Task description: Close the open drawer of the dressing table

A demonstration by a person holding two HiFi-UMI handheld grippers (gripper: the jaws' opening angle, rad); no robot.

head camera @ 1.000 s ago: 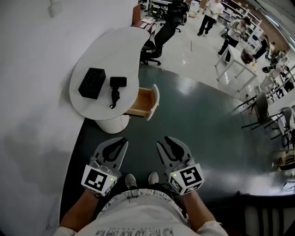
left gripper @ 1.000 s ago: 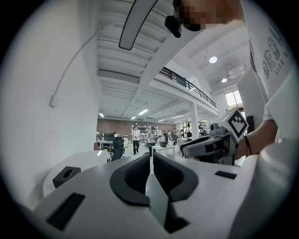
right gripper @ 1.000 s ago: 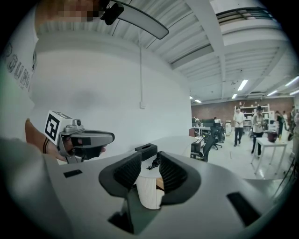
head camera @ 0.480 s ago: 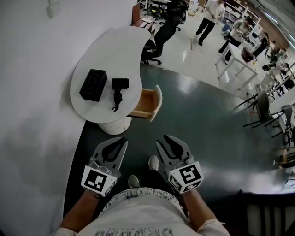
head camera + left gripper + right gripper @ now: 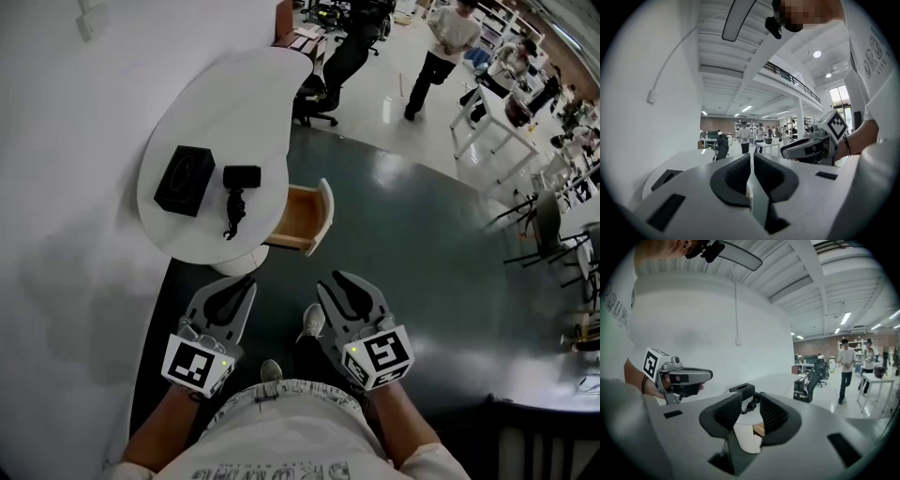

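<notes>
The white dressing table (image 5: 234,103) stands against the wall ahead of me. Its wooden drawer (image 5: 305,217) is pulled out to the right, white front facing the floor space. A black box (image 5: 184,180) and a small black device with a cord (image 5: 240,180) lie on the top. My left gripper (image 5: 247,283) is held low in front of me with its jaws together and nothing in them. My right gripper (image 5: 330,284) is beside it, jaws a little apart and empty. In the right gripper view, the drawer (image 5: 759,429) shows between the jaws, some way off.
A white wall (image 5: 66,187) runs along the left. A black office chair (image 5: 323,80) stands behind the table. A person (image 5: 436,47) walks on the glossy floor beyond, near white desks (image 5: 492,122) and chairs (image 5: 544,220). My shoes (image 5: 312,321) are just below the grippers.
I have stepped a little nearer the table, one foot moving forward. The person in the background has walked closer. Both grippers keep the same pose.
</notes>
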